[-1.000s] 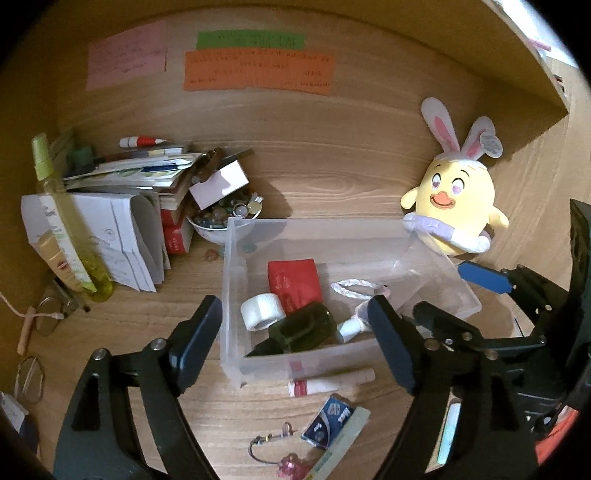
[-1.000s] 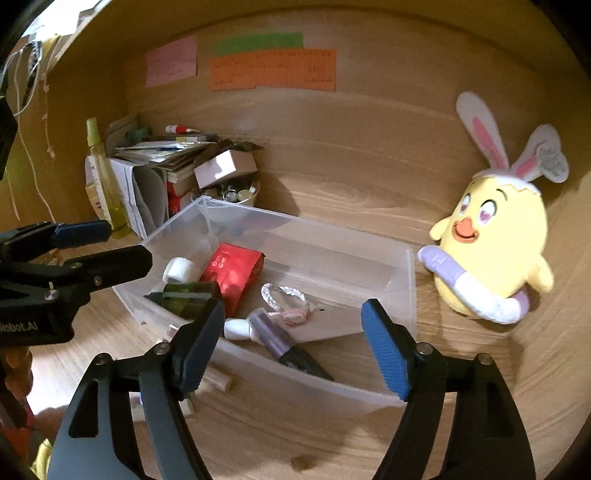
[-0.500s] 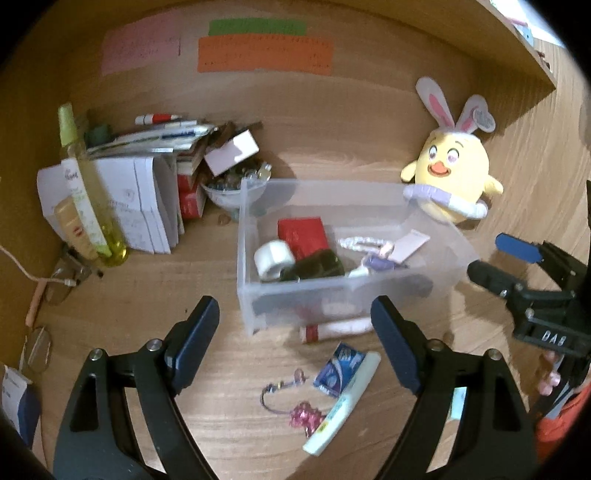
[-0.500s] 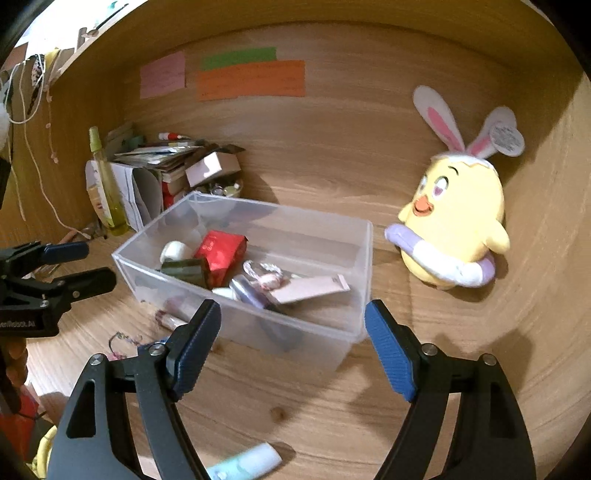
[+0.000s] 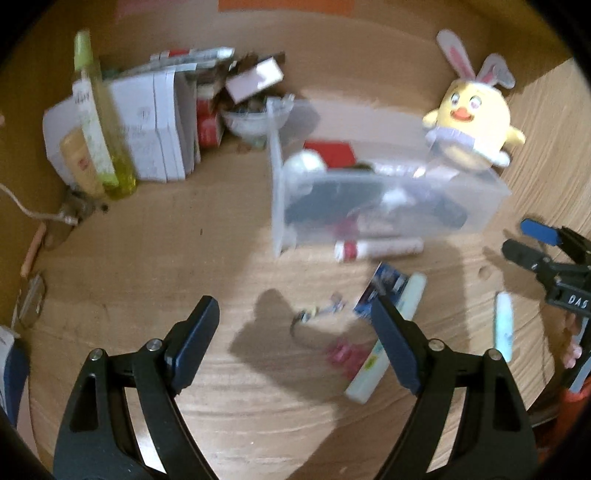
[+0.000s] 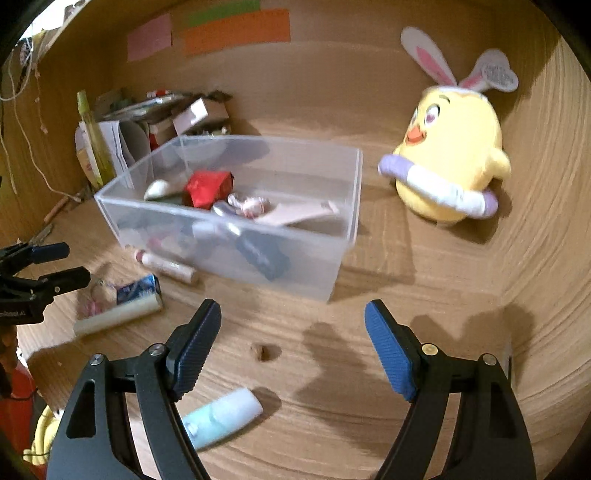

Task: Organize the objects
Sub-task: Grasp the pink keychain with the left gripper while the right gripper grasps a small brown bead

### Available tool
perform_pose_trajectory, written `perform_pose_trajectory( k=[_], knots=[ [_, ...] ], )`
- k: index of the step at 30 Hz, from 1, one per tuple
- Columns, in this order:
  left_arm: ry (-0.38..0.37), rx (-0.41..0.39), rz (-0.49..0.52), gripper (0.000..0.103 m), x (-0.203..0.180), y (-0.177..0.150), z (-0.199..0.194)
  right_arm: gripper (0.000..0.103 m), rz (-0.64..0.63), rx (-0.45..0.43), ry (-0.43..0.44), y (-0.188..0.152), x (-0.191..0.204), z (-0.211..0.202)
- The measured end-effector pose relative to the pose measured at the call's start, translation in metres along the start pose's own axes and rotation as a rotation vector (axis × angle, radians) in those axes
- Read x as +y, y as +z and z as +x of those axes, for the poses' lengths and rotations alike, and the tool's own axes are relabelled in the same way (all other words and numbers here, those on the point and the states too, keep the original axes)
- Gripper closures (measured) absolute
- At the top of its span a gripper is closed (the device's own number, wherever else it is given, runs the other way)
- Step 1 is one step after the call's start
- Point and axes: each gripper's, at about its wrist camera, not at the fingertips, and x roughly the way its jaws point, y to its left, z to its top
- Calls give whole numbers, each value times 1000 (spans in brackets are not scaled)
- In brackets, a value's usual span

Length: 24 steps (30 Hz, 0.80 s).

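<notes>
Here both jaws are seen wide and empty: left hand-held gripper [image 5: 293,323] above a keyring [image 5: 317,314], right hand-held gripper [image 6: 291,334] over bare bench [image 6: 443,280] before the bin [image 6: 236,212].

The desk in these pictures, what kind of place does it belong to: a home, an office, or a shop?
Probably a home desk nook. Coloured paper notes are stuck on the wooden back wall, a plush chick sits by a clear bin of small items, and papers are stacked in the corner.
</notes>
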Motion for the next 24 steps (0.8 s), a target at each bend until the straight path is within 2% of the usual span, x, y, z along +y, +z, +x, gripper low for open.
perform_pose_trajectory(
  k=[8,14,20,23,24],
  knots=[
    [-4,57,-18,18,11,-15,9,25,6,42,-15,-10,-5,7],
    [-31,51,16,18,-1,-18,5,25,10,84,18,-17,0,16],
    [-10,55,46,18,-7,-20,12,26,-16,99,31,-21,11,21],
    [-3,47,31,22,-3,-21,10,27,-17,103,39,-21,12,22],
    [-3,43,25,26,-1,-21,9,31,-16,105,42,-20,12,23]
  ],
)
